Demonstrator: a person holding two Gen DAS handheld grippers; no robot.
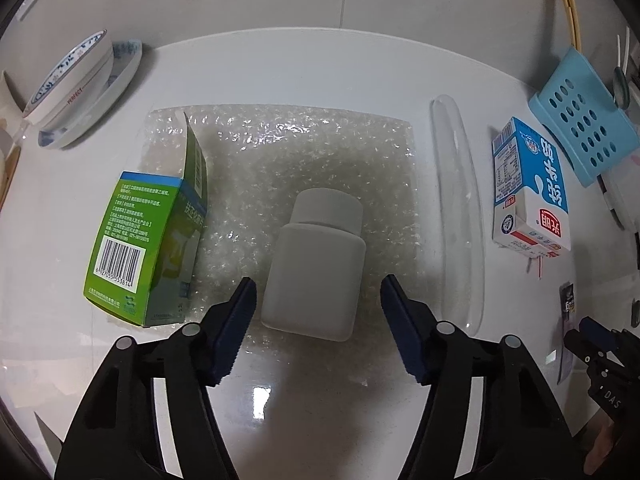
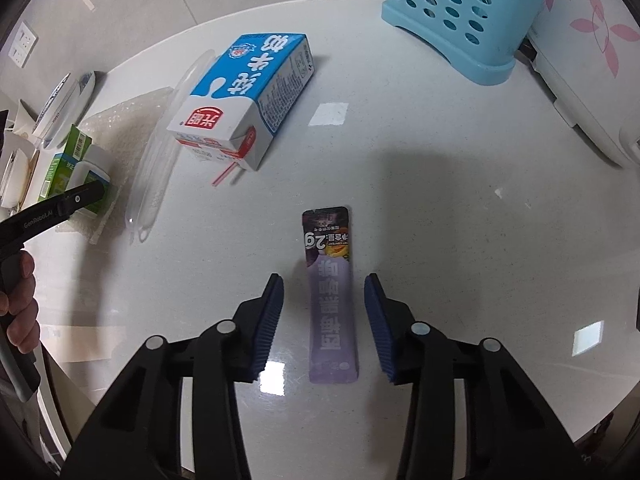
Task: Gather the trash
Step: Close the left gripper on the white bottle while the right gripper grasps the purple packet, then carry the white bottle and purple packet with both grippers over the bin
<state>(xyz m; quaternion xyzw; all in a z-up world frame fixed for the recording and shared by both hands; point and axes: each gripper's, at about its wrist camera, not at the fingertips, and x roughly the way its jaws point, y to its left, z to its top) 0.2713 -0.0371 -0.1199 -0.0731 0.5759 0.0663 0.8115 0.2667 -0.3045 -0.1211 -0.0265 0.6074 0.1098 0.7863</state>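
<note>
Left gripper [image 1: 318, 294] apart astride stiff, light white bottle [image 1: 316, 264]; right gripper [image 2: 324, 294] apart astride flimsy sachet [image 2: 330, 300]; grip mid-body.

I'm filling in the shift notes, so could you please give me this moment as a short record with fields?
surface: white round table
left gripper: open, jaws either side of the white bottle, pads not touching it
white bottle: lying on the bubble wrap
right gripper: open, jaws either side of the purple sachet, pads clear of it
purple sachet: flat on the table
other trash: green box, milk carton, clear plastic sleeve
container: blue basket at the far edge
</note>
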